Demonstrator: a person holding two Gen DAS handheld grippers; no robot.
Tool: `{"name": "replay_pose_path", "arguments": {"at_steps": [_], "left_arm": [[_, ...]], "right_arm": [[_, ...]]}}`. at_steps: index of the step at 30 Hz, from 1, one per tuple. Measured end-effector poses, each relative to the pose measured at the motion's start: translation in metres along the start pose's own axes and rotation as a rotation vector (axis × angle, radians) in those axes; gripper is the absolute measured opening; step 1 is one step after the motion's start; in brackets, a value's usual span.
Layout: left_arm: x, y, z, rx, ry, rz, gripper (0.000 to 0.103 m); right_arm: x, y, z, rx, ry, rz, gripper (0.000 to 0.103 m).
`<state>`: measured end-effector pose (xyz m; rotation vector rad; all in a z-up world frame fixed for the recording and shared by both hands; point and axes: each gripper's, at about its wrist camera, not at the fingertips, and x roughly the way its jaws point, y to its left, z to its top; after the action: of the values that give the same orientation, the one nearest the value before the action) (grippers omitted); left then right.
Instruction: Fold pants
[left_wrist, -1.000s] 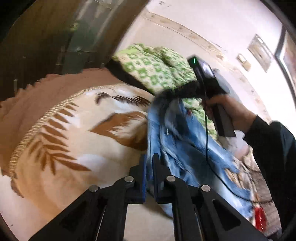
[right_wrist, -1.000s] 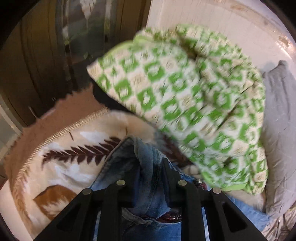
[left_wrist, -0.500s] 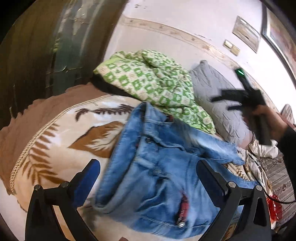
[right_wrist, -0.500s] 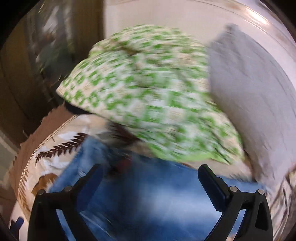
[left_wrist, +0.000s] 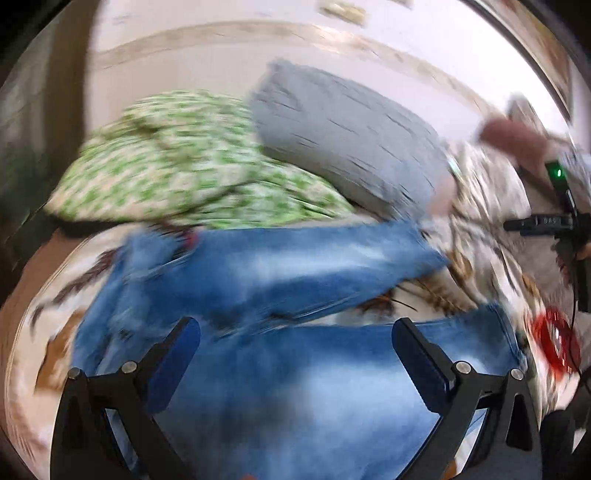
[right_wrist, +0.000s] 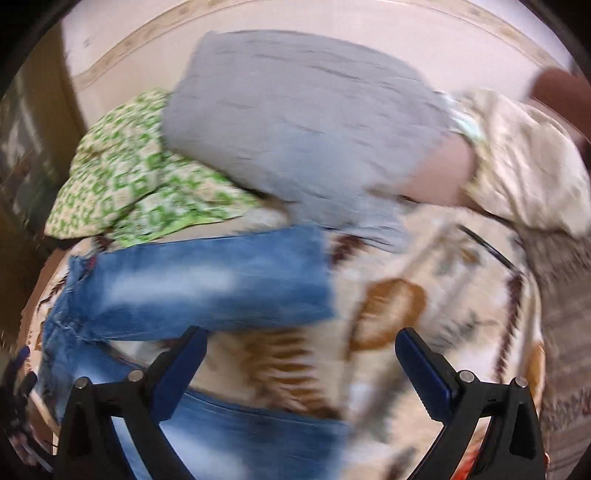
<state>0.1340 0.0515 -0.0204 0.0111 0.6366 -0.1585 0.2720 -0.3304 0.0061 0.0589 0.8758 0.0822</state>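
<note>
Blue jeans (left_wrist: 288, 273) lie spread on the leaf-patterned blanket (right_wrist: 406, 295), both legs pointing right with a gap between them. My left gripper (left_wrist: 295, 339) hovers wide open over the near leg, nothing between its fingers. In the right wrist view the jeans (right_wrist: 207, 280) lie to the left, and my right gripper (right_wrist: 301, 349) stands wide open above bare blanket between the two legs. The right gripper's body (left_wrist: 565, 229), held by a hand, shows at the far right of the left wrist view. Both views are motion-blurred.
A green-and-white checked quilt (left_wrist: 177, 173) and a grey pillow (left_wrist: 347, 144) are piled at the head of the bed against the wall. A beige pillow (right_wrist: 524, 166) lies at right. A red object (left_wrist: 554, 343) sits near the bed's right edge.
Both grippers let go of the jeans and opened wide. Both swept to the right along the bed; the jeans now lie flat with legs spread out.
</note>
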Motion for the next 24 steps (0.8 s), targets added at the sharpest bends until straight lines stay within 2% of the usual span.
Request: {"name": "replay_pose_path", "arguments": {"at_steps": [2, 5, 8, 11, 18, 22, 24], "left_arm": [[0.023, -0.022, 0.021, 0.066, 0.054, -0.04, 0.103], [0.052, -0.046, 0.048, 0.136, 0.123, -0.082, 0.103], [0.079, -0.065, 0.075, 0.207, 0.162, -0.093, 0.103], [0.101, -0.076, 0.097, 0.277, 0.17, -0.062, 0.103], [0.174, -0.077, 0.124, 0.491, 0.274, -0.034, 0.103], [0.218, -0.069, 0.128, 0.6, 0.33, 0.003, 0.103], [0.237, -0.06, 0.129, 0.62, 0.356, 0.002, 0.103]], "right_arm": [[0.002, -0.023, -0.006, 0.027, 0.017, 0.004, 0.103], [0.008, -0.038, -0.008, 0.04, 0.036, 0.004, 0.103], [0.018, -0.042, -0.003, 0.038, 0.046, 0.018, 0.103], [0.033, -0.037, 0.007, 0.031, 0.055, 0.044, 0.103], [0.078, -0.02, 0.041, 0.025, 0.083, 0.115, 0.103], [0.116, -0.012, 0.064, 0.02, 0.113, 0.105, 0.102], [0.139, -0.01, 0.075, 0.025, 0.132, 0.102, 0.101]]}}
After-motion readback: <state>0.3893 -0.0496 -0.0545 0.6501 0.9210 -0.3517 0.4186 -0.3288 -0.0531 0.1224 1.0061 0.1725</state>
